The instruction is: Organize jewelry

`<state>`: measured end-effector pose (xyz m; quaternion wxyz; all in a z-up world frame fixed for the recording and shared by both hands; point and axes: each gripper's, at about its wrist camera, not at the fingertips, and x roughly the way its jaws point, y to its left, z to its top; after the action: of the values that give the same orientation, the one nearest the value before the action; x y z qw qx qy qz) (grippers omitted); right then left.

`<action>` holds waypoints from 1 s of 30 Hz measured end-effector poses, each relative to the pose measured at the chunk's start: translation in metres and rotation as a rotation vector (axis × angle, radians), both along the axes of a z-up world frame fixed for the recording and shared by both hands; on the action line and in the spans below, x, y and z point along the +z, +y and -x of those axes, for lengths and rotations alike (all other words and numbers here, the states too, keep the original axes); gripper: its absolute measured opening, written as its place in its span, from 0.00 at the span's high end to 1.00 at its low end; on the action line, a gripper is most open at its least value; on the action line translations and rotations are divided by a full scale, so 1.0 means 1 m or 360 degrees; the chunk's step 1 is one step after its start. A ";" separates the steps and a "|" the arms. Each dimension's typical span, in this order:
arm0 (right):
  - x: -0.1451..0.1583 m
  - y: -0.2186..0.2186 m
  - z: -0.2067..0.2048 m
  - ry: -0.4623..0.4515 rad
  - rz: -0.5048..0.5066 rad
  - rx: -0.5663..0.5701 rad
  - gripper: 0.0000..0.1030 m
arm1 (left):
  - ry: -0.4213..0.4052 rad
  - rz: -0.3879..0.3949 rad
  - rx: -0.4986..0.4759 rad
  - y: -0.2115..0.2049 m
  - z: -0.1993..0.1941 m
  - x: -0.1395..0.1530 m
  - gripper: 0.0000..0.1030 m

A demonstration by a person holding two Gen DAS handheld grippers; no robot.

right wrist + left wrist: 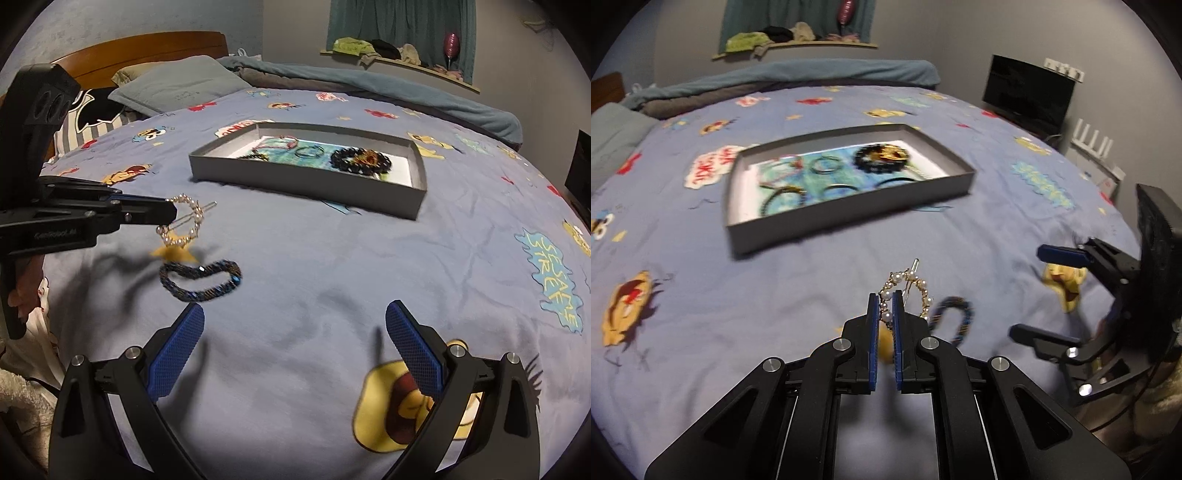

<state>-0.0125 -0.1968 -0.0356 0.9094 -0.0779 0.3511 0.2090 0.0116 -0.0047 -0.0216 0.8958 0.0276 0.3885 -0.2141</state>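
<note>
Your left gripper [885, 299] is clamped on the pearl hair clip [907, 291], the blue pads pinching one side of its beaded ring while the rest of the loop and the thin metal pin stick out past the fingertips; in the right wrist view the clip [186, 221] hangs clear of the bedspread [314, 277], just above a yellow star print. Treat it as light but fussy: the wire loop looks springy and easy to bend, the pearls are round and likely slick against the pads, and the pin may swing, so a firm hold on the ring with no extra squeeze seems best, carried without jerks. Just right of it, the dark blue beaded bracelet [955, 317] lies flat on the cloth, near the clip but apart from it. It looks limp and should sag once lifted, so pinching across the band at one spot would probably serve. Farther back sits the shallow grey box [849, 206], already holding several bracelets and rings. At the right, your right gripper [294, 350] stands wide open with nothing between its pads, low over the bedspread.
</note>
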 end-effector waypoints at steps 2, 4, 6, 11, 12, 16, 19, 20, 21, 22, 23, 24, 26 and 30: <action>0.001 0.007 -0.001 0.0003 0.0006 0.0024 0.25 | 0.0002 -0.0017 0.0049 0.011 -0.001 -0.002 0.93; 0.000 0.012 -0.003 0.0009 0.0015 0.0040 0.34 | 0.0039 0.0014 0.0083 0.023 -0.002 -0.006 0.93; -0.001 0.018 -0.005 0.0027 0.0014 0.0062 0.44 | 0.0051 0.0009 0.0113 0.031 -0.003 -0.009 0.93; 0.000 0.030 -0.009 0.0051 0.0016 0.0103 0.66 | 0.0082 -0.0065 0.0156 0.038 -0.005 -0.023 0.92; -0.001 0.032 -0.010 0.0056 0.0017 0.0107 0.67 | 0.0091 -0.0066 0.0157 0.039 -0.006 -0.024 0.92; -0.002 0.040 -0.014 0.0075 0.0032 0.0125 0.70 | 0.0100 -0.0079 0.0172 0.041 -0.008 -0.029 0.90; -0.005 0.044 -0.017 0.0092 0.0042 0.0133 0.70 | 0.0091 -0.0063 0.0155 0.041 -0.007 -0.028 0.70; -0.006 0.045 -0.018 0.0097 0.0042 0.0138 0.71 | 0.0074 -0.0060 0.0152 0.041 -0.006 -0.026 0.57; -0.008 0.046 -0.019 0.0104 0.0043 0.0145 0.73 | 0.0053 -0.0063 0.0152 0.040 -0.004 -0.025 0.45; -0.009 0.047 -0.019 0.0111 0.0044 0.0152 0.77 | 0.0031 -0.0072 0.0145 0.039 -0.002 -0.024 0.42; -0.010 0.048 -0.019 0.0118 0.0043 0.0161 0.82 | 0.0023 -0.0085 0.0128 0.035 -0.001 -0.024 0.42; -0.012 0.049 -0.019 0.0125 0.0043 0.0174 0.83 | 0.0023 -0.0094 0.0121 0.033 -0.002 -0.025 0.42; -0.014 0.051 -0.018 0.0118 0.0055 0.0183 0.89 | 0.0011 -0.0131 0.0104 0.028 -0.002 -0.027 0.42; -0.014 0.048 -0.018 0.0131 0.0027 0.0178 0.92 | -0.0038 -0.0226 0.0070 0.017 -0.001 -0.030 0.42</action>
<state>0.0052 -0.1488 -0.0491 0.8804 -0.0963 0.3851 0.2595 0.0125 0.0126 -0.0515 0.9007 0.0852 0.3925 -0.1658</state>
